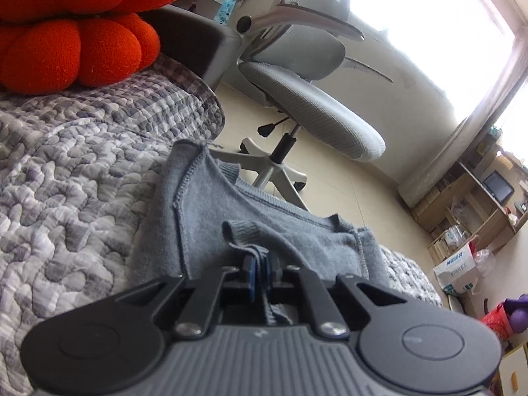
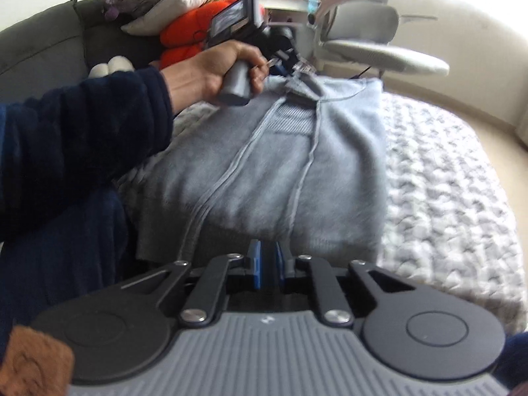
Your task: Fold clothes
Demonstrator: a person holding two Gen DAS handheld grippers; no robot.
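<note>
- Sweater (image 2: 280, 165) is spread on the quilted bed (image 2: 445, 181), its long axis running away from the right gripper (image 2: 267, 265) toward the far edge where the left gripper (image 1: 260, 269) sits.
- A fold of grey knit is pinched between the nearly closed pads of the left gripper, at the far end.
- A small gap with nothing in it is seen between the right gripper's blue pads (image 2: 254, 264), just above the near hem.
- The near hem is cut off by the gripper body; the far grip is blurred, so it is probably the collar that is held.
</note>
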